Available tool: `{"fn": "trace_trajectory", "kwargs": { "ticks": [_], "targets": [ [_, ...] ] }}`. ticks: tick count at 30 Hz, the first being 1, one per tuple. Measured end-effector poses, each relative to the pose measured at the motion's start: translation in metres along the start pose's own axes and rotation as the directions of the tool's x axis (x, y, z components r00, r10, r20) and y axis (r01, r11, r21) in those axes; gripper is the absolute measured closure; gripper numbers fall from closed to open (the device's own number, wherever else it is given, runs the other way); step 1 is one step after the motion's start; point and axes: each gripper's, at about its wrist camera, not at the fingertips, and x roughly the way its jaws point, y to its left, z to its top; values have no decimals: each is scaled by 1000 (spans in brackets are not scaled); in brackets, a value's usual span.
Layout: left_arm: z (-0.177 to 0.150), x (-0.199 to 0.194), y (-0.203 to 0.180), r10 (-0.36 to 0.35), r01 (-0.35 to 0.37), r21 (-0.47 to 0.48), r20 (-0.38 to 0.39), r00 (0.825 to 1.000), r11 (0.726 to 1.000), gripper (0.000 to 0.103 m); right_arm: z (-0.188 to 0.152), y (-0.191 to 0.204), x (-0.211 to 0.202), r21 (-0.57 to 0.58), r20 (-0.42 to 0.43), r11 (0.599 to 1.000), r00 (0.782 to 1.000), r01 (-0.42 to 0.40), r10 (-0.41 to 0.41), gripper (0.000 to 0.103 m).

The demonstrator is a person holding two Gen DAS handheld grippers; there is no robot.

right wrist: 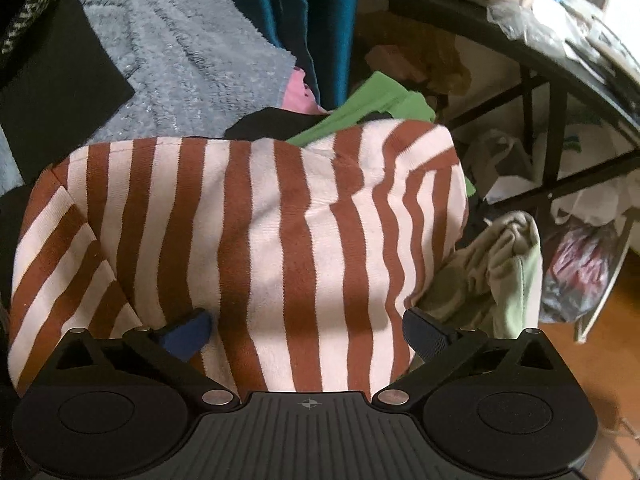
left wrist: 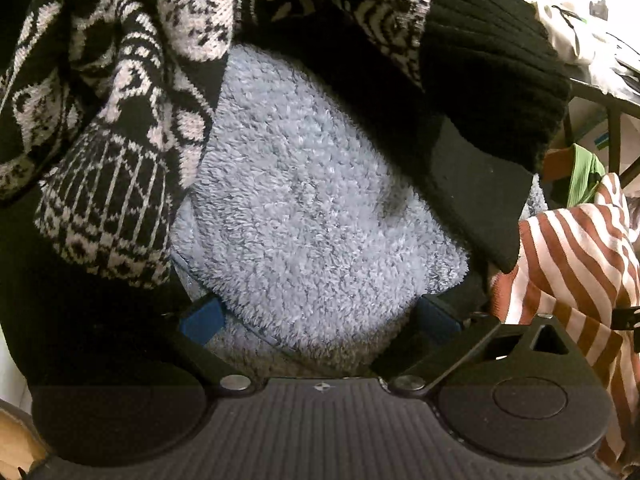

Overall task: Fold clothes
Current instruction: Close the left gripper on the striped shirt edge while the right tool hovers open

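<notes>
My left gripper (left wrist: 320, 318) stands open, its blue pads (left wrist: 202, 320) wide apart just above a fluffy blue-grey fleece (left wrist: 312, 184). A black-and-white patterned knit sweater (left wrist: 120, 120) drapes over the fleece from the upper left, and its black ribbed hem (left wrist: 488, 64) crosses the upper right. My right gripper (right wrist: 307, 334) is open too, and it hovers low over a brown-and-white striped garment (right wrist: 260, 220) that bulges up between its pads (right wrist: 426, 334). The same striped garment (left wrist: 568, 248) shows at the right edge of the left wrist view. Nothing is gripped by either one.
Beyond the striped piece lie a green garment (right wrist: 384, 100), a pink one (right wrist: 298, 94) and teal fabric (right wrist: 320, 20). A pale green cloth (right wrist: 500, 272) hangs at the right. A black-framed table (right wrist: 556, 120) with clutter and a plastic bag (right wrist: 580, 268) stand over a wooden floor.
</notes>
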Motion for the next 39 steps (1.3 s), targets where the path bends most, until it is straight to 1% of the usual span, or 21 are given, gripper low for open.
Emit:
{"fn": "trace_trajectory", "kwargs": {
  "ticks": [3,8,10,13,17,20,22,24,25,26,27,29,31,33,34,35,36,39],
  "targets": [
    [0,-1,4,-14,14,-18,6,1000,1000,1,4,4,2,0,-1,1000,1000,-1,1,1],
    [-1,-3,6,-21,22,-10,2,1000,1000,1,7,-5,10,81,-37,996,998,-38,41,1],
    [1,-5,9,-33,33,-17,-6,999,999,1,7,-8,11,95,-53,994,997,-50,56,1],
    [4,-13,17,-77,76,-39,-15,997,996,1,8,-13,12,114,-76,991,994,-67,76,1],
    [7,-34,29,-166,164,-81,-26,986,983,1,4,-15,5,92,-59,994,996,-67,73,1],
    [6,-53,30,-249,246,-73,-27,968,967,10,-2,-18,-2,84,-39,994,997,-65,69,1],
    [5,-63,29,-307,306,-43,-26,951,951,14,-8,-22,-7,94,-38,993,997,-67,71,1],
    [2,-73,15,-341,341,7,-22,940,940,21,-14,-26,-10,104,-40,993,997,-64,68,1],
    [2,-75,2,-352,352,31,-24,936,935,21,-17,-28,-12,105,-41,993,997,-58,62,1],
    [1,-76,-10,-367,368,52,-29,930,928,24,-20,-30,-14,107,-42,993,998,-51,56,1],
    [-1,-74,-20,-388,390,69,-36,921,918,32,-22,-32,-15,108,-43,993,998,-45,50,1],
    [-4,-67,-33,-411,415,85,-62,910,906,41,-28,-36,-18,112,-46,993,998,-33,38,1],
    [-12,-51,-42,-428,436,74,-99,898,897,44,-34,-40,-20,119,-56,993,998,-23,30,1],
    [-17,-31,-46,-428,436,42,-130,895,899,57,-39,-42,-21,121,-65,993,998,-13,21,1],
    [-18,-22,-48,-423,431,26,-144,895,902,60,-42,-44,-21,122,-69,992,998,-8,17,1],
    [-19,-15,-49,-417,424,11,-156,895,906,63,-44,-45,-22,123,-73,992,997,-3,12,1],
    [-20,-10,-48,-414,420,1,-163,896,908,63,-47,-46,-21,123,-78,992,997,1,9,1],
    [-20,-1,-52,-397,409,42,-169,902,912,63,-53,-49,-21,117,-85,993,996,9,1,1]
  ]
}}
